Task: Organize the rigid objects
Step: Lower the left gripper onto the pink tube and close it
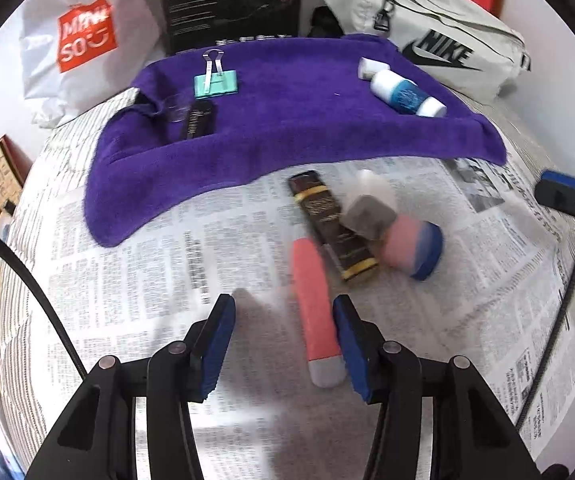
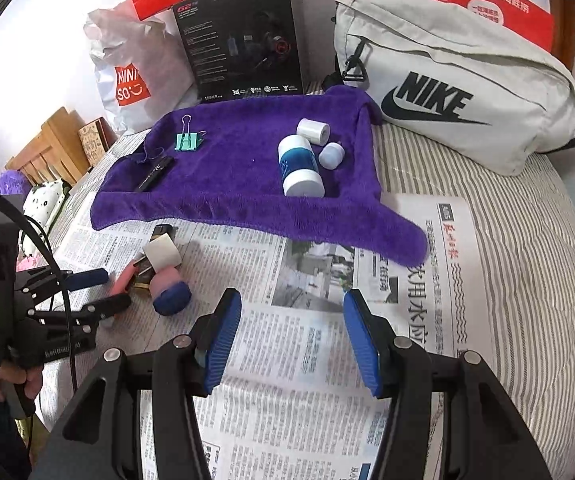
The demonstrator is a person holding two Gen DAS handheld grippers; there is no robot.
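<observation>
Pink stick (image 1: 316, 312) lies on the newspaper (image 1: 127, 272), right in front of the left hand-held gripper (image 1: 283, 344). Its grey end sits almost between the two blue pads, close beside the right-side pad (image 1: 351, 348). I cannot tell if it touches that pad. Its long side runs straight away from the hand-held gripper, so the pads stand on either side of it. The jaws are spread wide and hold nothing. My guess is that this one should slide a little to the right, then squeeze the stick across its thin side.

A bit further on lie a dark bar with gold stripes (image 1: 333, 226) and a blurry bottle with pink and blue bands (image 1: 403, 236). The bottle rests against the bar.

The right hand-held gripper (image 2: 292, 340) hangs over bare newspaper, well apart from the stick. Its jaws are wide open too, and empty. From its camera the stick (image 2: 121, 280) is far off to the left, next to the other hand-held gripper. So the left one is much nearer.

Further back is the purple towel (image 1: 287, 120). On it lie a green clip (image 1: 216, 84), a black bar (image 1: 199, 118), a blue and white bottle (image 1: 405, 94) and a small white roll (image 1: 371, 68). That looks like where the tidy things go.
</observation>
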